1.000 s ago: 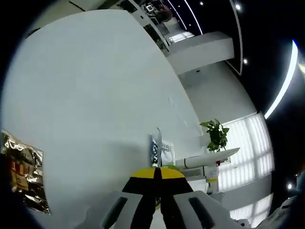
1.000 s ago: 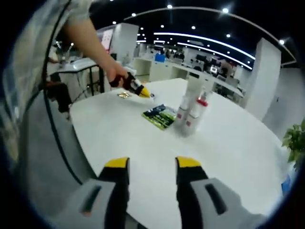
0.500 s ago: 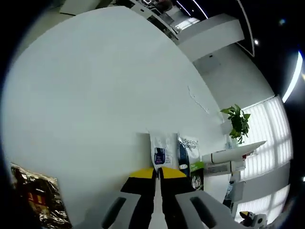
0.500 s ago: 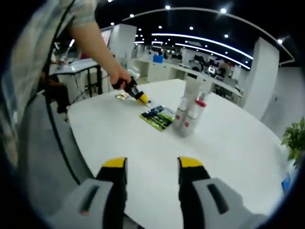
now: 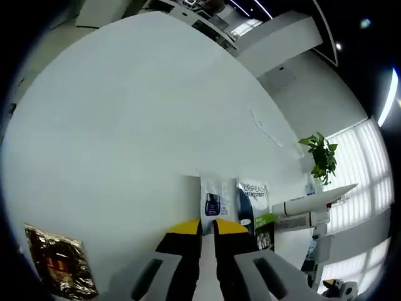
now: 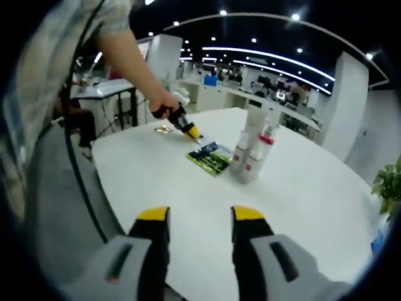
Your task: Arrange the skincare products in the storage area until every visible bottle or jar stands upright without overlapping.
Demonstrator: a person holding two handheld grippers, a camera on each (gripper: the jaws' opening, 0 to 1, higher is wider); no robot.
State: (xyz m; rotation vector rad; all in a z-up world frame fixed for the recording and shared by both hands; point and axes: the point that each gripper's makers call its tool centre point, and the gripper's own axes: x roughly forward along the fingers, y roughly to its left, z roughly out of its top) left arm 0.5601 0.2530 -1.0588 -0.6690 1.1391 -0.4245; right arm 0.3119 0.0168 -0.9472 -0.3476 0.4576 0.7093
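White sachets lie flat just ahead of the nearly closed left gripper; bottles stand well beyond the open right gripper.

In the right gripper view the counter lies bare ahead of the tool; at 12 o'clock, sachets and upright bottles block the way.

Yellow-tipped grey jaws (2 grippers), checked sleeve
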